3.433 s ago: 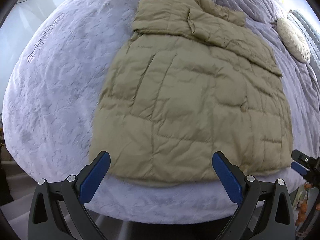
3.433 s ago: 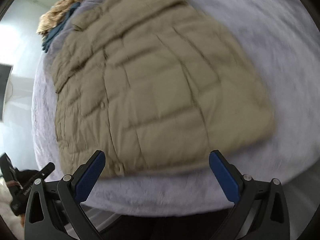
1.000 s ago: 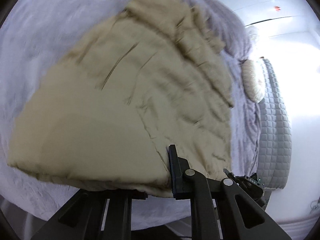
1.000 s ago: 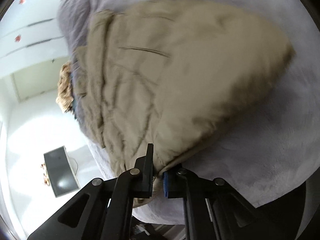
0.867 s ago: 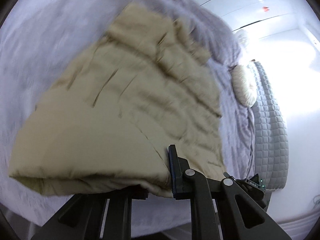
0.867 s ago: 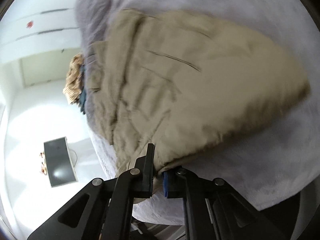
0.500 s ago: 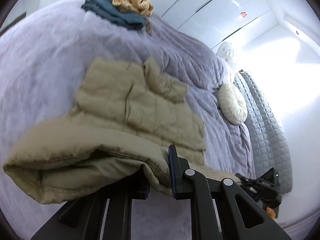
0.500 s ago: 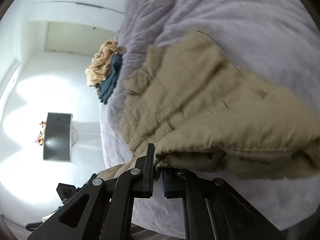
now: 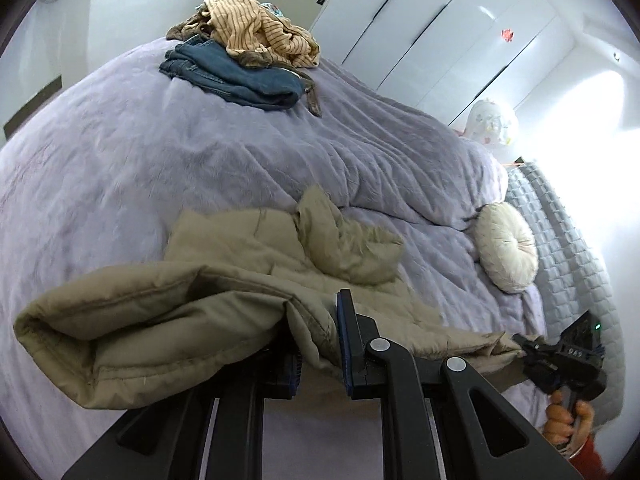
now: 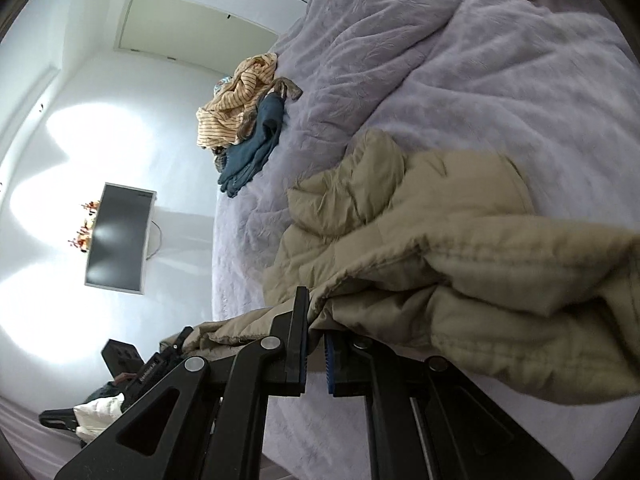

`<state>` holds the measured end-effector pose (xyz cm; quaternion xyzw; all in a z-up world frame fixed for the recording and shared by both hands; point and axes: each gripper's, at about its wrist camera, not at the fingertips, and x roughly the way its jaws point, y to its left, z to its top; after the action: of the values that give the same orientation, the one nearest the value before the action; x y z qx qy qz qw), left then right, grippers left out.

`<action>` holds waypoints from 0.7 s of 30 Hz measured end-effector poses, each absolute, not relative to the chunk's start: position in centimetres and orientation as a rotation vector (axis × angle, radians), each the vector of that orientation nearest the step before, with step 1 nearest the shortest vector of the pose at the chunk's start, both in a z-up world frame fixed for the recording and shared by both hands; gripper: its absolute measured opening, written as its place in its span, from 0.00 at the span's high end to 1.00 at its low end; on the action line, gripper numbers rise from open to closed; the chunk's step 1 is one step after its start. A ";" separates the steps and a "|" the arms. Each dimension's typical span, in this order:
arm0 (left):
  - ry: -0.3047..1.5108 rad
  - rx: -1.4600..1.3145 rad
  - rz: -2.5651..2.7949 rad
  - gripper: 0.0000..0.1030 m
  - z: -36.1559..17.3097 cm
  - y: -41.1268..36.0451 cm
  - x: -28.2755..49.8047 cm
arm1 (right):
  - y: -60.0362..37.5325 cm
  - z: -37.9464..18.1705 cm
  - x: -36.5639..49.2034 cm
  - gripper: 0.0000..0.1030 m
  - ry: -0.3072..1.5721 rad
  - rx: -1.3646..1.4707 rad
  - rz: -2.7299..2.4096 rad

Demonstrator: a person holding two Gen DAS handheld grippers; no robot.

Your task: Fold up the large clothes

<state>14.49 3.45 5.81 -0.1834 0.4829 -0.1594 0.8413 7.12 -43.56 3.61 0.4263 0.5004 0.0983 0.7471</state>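
Nearest, the left tongs [image 9: 318, 350] are clenched on the hem of the khaki quilted coat [image 9: 160, 320], whose padded edge bulges out to the left of the blue pads. In the right wrist view the right tongs [image 10: 316, 344] are likewise clenched on the same hem of the coat [image 10: 460, 280], the fabric pinched between the two pads and billowing to the right. Between the two grips the lifted hem hangs in a slack line above the near edge of the bed [image 9: 120, 160], and the raised part is doubled over toward the rest of the garment. Beyond it the coat's upper portion lies flat on the lilac bedcover, with its crumpled collar or hood [image 9: 344, 240] standing up near the bed's middle. A round cream cushion [image 9: 506, 258] sits toward the right edge of the bed. At the far edge a pile of clothes [image 9: 244, 60] rests, folded blue jeans under a striped tan garment.
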 end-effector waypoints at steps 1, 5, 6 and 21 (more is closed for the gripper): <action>1.029 -0.374 -0.334 0.84 5.2 3.0 15.4 | -43.7 3.0 8.3 0.93 1.102 0.929 0.209; 1.065 -0.302 -0.338 0.84 2.2 1.3 19.6 | -44.1 0.1 12.2 0.93 1.107 0.898 0.172; 1.074 -0.284 -0.340 0.84 1.2 0.8 20.6 | -44.3 -1.1 13.1 0.93 1.109 0.903 0.156; 1.145 -0.230 -0.293 0.83 -11.8 -2.4 29.2 | -46.0 -15.1 18.2 0.93 1.114 0.995 0.003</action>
<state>29.25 -2.43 -11.84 -0.1084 0.5386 -0.1377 0.8241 18.16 -45.96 -15.10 0.4523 0.5068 0.0012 0.7338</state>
